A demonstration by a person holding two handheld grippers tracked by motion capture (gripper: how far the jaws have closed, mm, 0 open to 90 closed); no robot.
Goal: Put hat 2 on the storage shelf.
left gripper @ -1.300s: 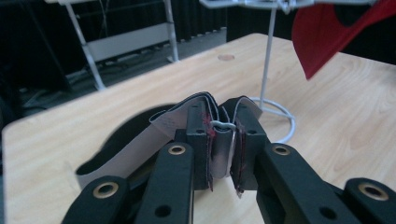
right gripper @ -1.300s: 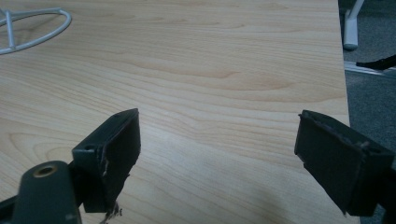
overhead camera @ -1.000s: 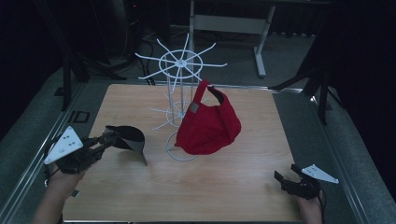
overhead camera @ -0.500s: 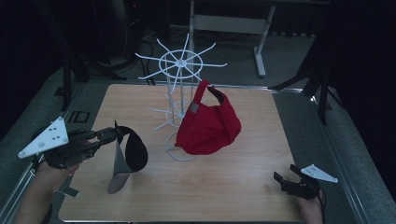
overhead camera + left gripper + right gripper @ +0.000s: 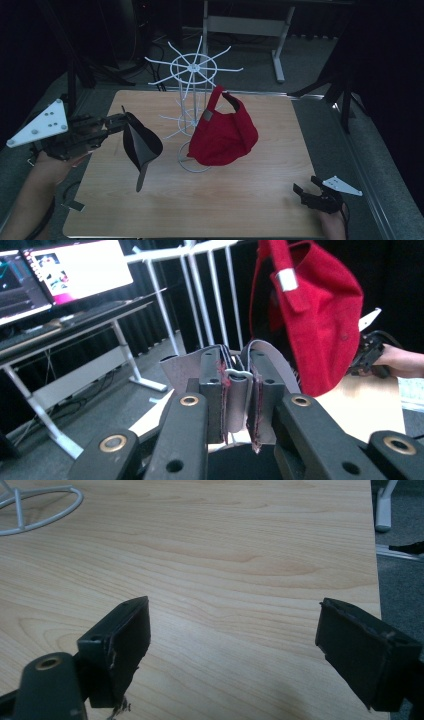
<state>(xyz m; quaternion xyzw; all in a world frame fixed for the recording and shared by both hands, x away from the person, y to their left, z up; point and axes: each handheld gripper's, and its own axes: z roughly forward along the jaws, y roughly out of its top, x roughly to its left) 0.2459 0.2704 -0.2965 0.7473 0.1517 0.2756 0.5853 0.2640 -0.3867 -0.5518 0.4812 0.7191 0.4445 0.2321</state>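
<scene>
A black cap point(image 5: 142, 145) hangs in the air over the left part of the wooden table point(image 5: 250, 210), brim pointing down. My left gripper point(image 5: 120, 120) is shut on the cap's back band. In the left gripper view the jaws point(image 5: 239, 385) pinch the folded grey band and its buckle. A red cap point(image 5: 222, 135) hangs on the white wire rack point(image 5: 192, 67) at the table's middle, and the red cap point(image 5: 320, 315) also appears just beyond the left jaws. My right gripper point(image 5: 306, 192) rests low at the front right corner, open, and nothing lies between the jaws point(image 5: 232, 645).
The rack's ring base point(image 5: 45, 510) sits on the table, left of the right gripper. Monitors on a desk point(image 5: 60, 270) stand behind the table. A metal desk frame point(image 5: 280, 45) stands on the floor beyond the far edge.
My left gripper has risen with the black cap, lifting it off the table so that it hangs free. The right gripper has stayed put.
</scene>
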